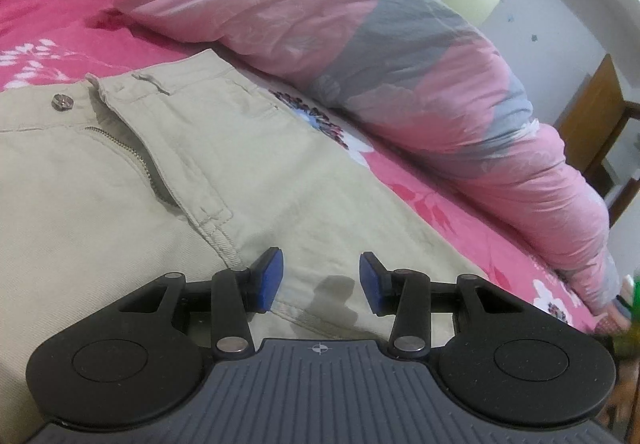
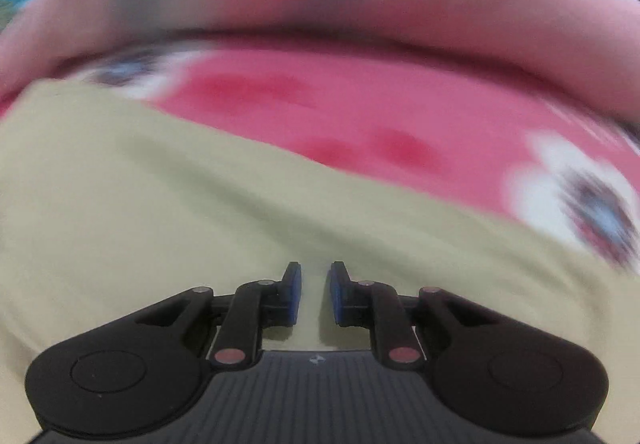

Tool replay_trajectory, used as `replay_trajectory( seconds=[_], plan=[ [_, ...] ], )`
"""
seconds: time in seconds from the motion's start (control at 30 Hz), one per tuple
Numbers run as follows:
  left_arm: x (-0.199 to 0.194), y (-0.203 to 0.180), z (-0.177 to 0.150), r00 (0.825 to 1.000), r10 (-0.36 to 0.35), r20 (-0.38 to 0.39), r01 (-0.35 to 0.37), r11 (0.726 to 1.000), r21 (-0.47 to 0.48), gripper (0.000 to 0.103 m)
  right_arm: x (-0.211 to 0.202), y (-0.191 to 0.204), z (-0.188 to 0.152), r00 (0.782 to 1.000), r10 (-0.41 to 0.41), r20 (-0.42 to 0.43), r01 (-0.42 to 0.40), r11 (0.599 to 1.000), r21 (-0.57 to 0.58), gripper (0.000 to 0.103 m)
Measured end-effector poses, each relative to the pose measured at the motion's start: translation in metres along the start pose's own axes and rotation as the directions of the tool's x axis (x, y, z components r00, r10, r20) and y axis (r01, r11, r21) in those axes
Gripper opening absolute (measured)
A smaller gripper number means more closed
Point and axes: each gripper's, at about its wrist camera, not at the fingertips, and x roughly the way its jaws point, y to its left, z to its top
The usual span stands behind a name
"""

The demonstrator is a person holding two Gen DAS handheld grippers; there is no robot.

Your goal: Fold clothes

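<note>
Pink floral bedsheet (image 1: 60,28) carries beige cotton trousers (image 1: 140,184) lying flat, fly unzipped, beside rolled pink-grey quilt (image 1: 360,36); left gripper (image 1: 321,281) fingers parted, empty, over trouser fabric; right gripper (image 2: 315,292) fingers narrowly apart, nothing between, view blurred.

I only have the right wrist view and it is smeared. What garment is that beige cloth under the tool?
Observer: They are trousers; the left wrist view shows a metal button and a zip.
Operator: Is the left tool holding them?
Observer: No. The left tool stands open over the cloth, nothing between its pads.
Operator: What is the pink bulk behind?
Observer: A rolled pink and grey quilt lying on the pink floral bedsheet.
</note>
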Motion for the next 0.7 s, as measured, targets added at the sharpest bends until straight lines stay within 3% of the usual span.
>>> replay_trajectory(
  seconds=[0.07, 0.13, 0.17, 0.33, 0.4, 0.43, 0.5, 0.57, 0.6, 0.67, 0.7],
  plan=[
    [0.0, -0.001, 0.0, 1.0, 0.004, 0.002, -0.004, 1.0, 0.004, 0.042, -0.009, -0.063, -0.016, 0.998, -0.056, 0.037, 0.052, 0.993, 0.107, 0.014],
    [0.0, -0.002, 0.0, 1.0, 0.008, 0.003, -0.008, 1.0, 0.008, 0.042, -0.015, -0.12, -0.02, 0.979, -0.198, 0.038, 0.191, 0.97, 0.149, 0.014],
    [0.001, -0.003, 0.0, 1.0, 0.012, 0.004, -0.012, 1.0, 0.011, 0.042, -0.017, -0.143, -0.02, 0.973, -0.228, 0.037, 0.218, 0.96, 0.175, 0.014],
    [0.002, -0.004, 0.001, 1.0, 0.016, 0.006, -0.016, 1.0, 0.012, 0.042, -0.031, -0.243, -0.027, 0.908, -0.417, -0.046, 0.407, 0.85, 0.335, 0.022],
    [0.002, -0.003, 0.002, 1.0, 0.013, 0.005, -0.013, 1.0, 0.007, 0.042, -0.043, -0.249, -0.03, 0.913, -0.407, -0.03, 0.389, 0.845, 0.367, 0.022],
    [0.002, -0.003, 0.002, 1.0, 0.013, 0.005, -0.014, 1.0, 0.007, 0.042, -0.05, -0.24, -0.032, 0.93, -0.367, 0.006, 0.339, 0.864, 0.372, 0.022],
    [0.002, -0.003, 0.002, 1.0, 0.014, 0.006, -0.014, 1.0, 0.008, 0.042, -0.064, -0.216, -0.04, 0.968, -0.241, 0.066, 0.208, 0.923, 0.323, 0.021],
    [0.004, -0.004, 0.002, 1.0, 0.017, 0.007, -0.017, 1.0, 0.011, 0.042, -0.077, -0.192, -0.05, 0.987, -0.11, 0.113, 0.077, 0.961, 0.264, 0.021],
    [0.004, -0.004, 0.002, 1.0, 0.02, 0.008, -0.02, 1.0, 0.014, 0.042, -0.079, -0.183, -0.057, 0.993, -0.068, 0.096, 0.044, 0.973, 0.228, 0.021],
    [0.005, -0.005, 0.002, 1.0, 0.022, 0.01, -0.022, 1.0, 0.017, 0.042, -0.078, -0.181, -0.079, 0.996, -0.083, 0.039, 0.076, 0.983, 0.164, 0.02],
    [0.005, -0.004, 0.002, 1.0, 0.021, 0.011, -0.021, 1.0, 0.014, 0.042, -0.081, -0.194, -0.093, 0.989, -0.145, 0.028, 0.138, 0.978, 0.158, 0.02]
  ],
)
